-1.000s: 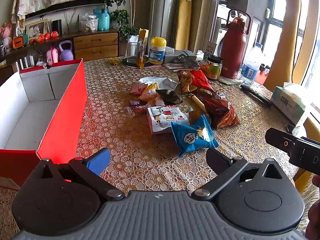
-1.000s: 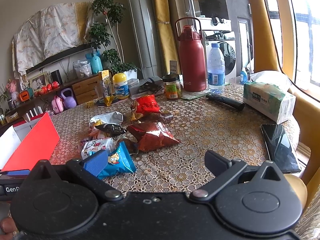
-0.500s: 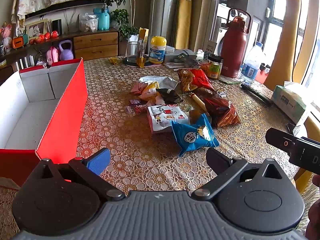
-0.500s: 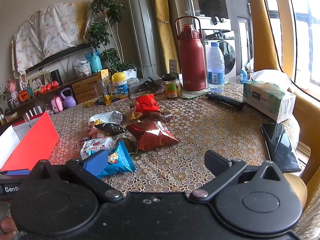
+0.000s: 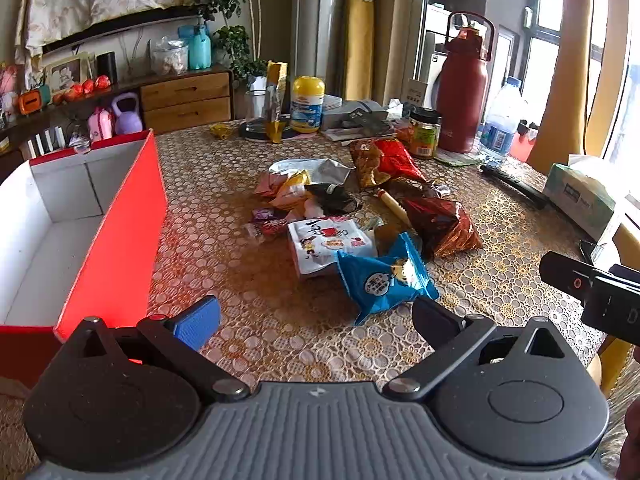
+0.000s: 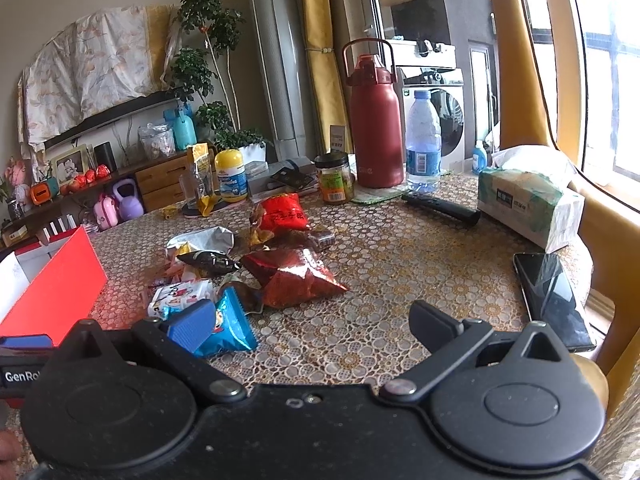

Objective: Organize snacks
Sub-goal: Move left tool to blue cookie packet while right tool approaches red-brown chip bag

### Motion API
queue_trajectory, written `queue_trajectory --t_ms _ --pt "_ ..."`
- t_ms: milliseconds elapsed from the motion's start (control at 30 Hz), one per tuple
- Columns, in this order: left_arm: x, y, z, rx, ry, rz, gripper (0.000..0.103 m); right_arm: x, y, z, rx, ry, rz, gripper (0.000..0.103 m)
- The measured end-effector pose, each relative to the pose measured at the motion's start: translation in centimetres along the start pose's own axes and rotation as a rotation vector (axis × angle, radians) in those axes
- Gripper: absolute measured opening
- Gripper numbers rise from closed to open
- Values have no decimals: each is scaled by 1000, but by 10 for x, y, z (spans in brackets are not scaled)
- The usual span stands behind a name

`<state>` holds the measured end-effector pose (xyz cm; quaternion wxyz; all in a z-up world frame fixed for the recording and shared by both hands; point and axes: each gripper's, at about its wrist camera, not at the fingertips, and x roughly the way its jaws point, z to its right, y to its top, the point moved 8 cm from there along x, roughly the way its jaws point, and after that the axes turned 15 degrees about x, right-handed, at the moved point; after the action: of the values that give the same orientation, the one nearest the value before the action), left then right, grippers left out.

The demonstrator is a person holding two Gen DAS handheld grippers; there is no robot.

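- The blue snack packet point(image 5: 386, 278) is lying just ahead and slightly right of the left gripper point(image 5: 316, 316), nearest item of the snack pile, well right of the red box point(image 5: 116, 232).
- Its long axis is running diagonally; it is looking puffy, crinkled, glossy.
- Both the left gripper and the right gripper point(image 6: 312, 322) are gaping, holding nothing; the left seems nearer.

**Hidden, cropped, unreadable**

The red box point(image 5: 120, 236) runs off the left edge of the left wrist view — its near corner sits behind the left hand-held gripper point(image 5: 316, 312). In the right wrist view the blue packet point(image 6: 232, 328) is partly masked by a blue finger pad point(image 6: 192, 326). The white packet point(image 5: 328, 244) lies partly under it. Packet print is too small to read.
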<state>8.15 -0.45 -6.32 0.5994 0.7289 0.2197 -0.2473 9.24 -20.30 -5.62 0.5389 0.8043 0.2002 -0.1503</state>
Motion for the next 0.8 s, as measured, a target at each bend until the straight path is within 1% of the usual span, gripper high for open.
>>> queue_trajectory --t_ms 133,400,600,800 --pt "7 6 5 17 -5 8 103 1 3 4 -6 -13 17 103" --pt "30 17 19 11 -28 0 103 5 11 12 8 -17 26 103" --pt "50 24 36 16 -80 13 103 10 14 18 20 -12 40 103" --pt "74 24 47 -3 -81 -16 103 19 17 25 31 -7 33 103"
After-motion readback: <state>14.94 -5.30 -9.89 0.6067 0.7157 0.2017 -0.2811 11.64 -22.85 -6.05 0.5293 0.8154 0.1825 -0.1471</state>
